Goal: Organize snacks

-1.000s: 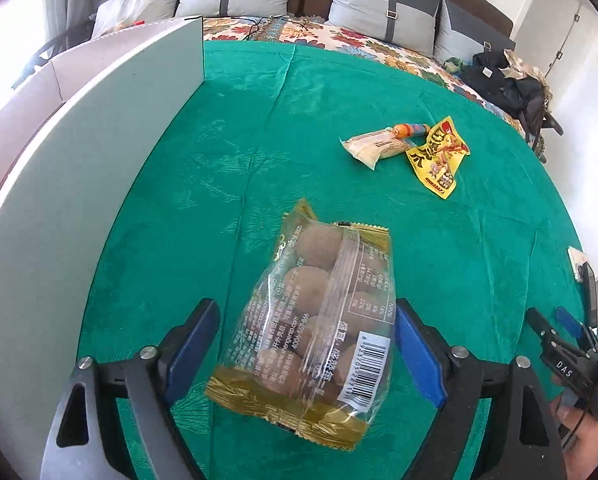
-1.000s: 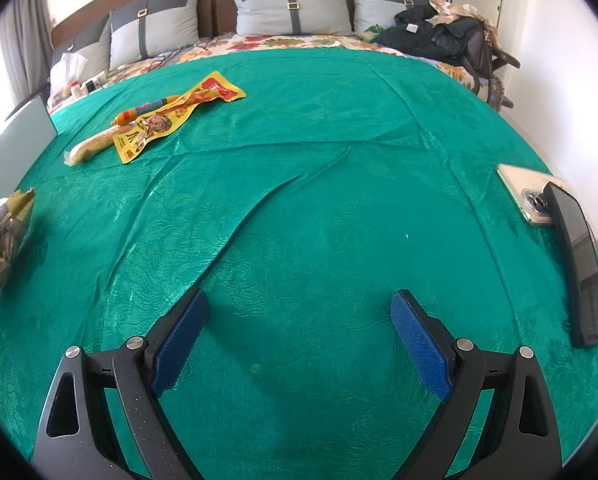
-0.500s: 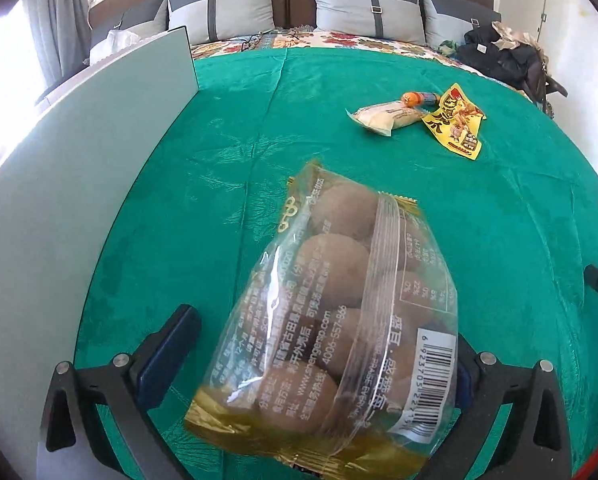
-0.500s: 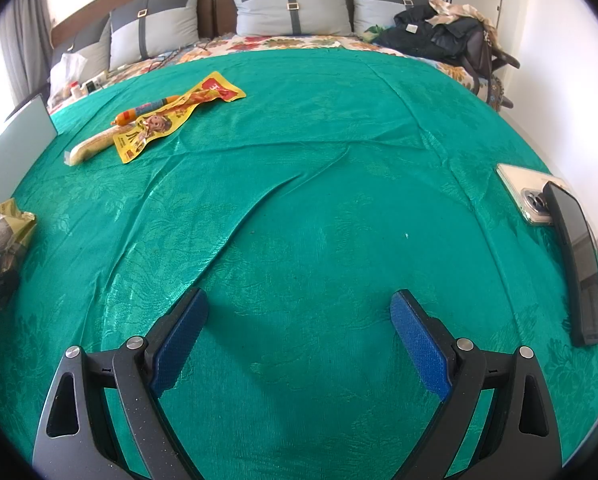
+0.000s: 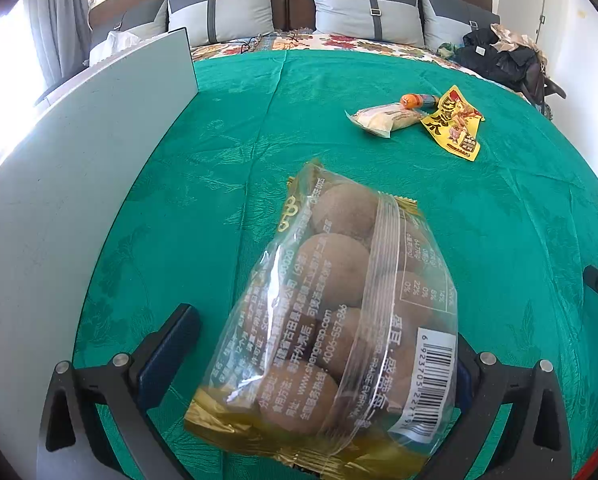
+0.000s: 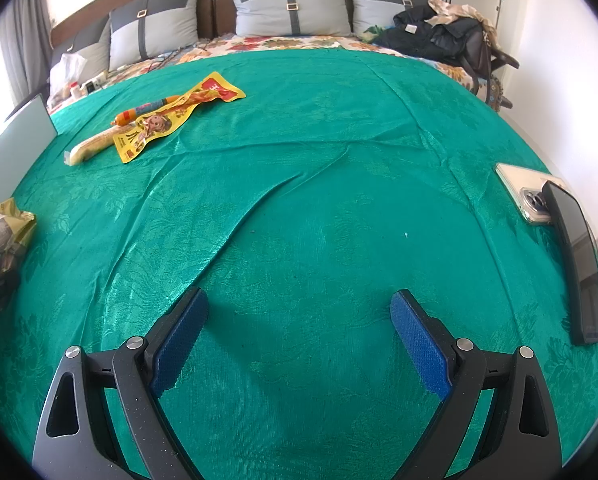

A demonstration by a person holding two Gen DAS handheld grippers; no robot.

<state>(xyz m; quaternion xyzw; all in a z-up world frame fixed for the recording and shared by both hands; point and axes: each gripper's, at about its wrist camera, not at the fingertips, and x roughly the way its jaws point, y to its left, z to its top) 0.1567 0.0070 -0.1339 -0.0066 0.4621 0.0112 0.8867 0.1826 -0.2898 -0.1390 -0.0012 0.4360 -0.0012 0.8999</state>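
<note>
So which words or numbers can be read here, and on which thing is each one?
"www.shengersp.com", on the clear bag of round snacks.
"4006-557-866", same bag.
"6 923705 22719", beside its barcode; the last digits are uncertain.
Chinese print and the nutrition table on that bag: too small to read.
Yellow packet: large Chinese characters, too blurred.

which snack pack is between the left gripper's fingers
The clear bag of brown balls with gold ends, between the open left gripper. The yellow packet, white pack and orange sausage lie farther off.

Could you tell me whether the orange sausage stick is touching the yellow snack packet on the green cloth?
Touching: the right wrist view shows the orange sausage stick lying against the yellow snack packet with no green between them.
</note>
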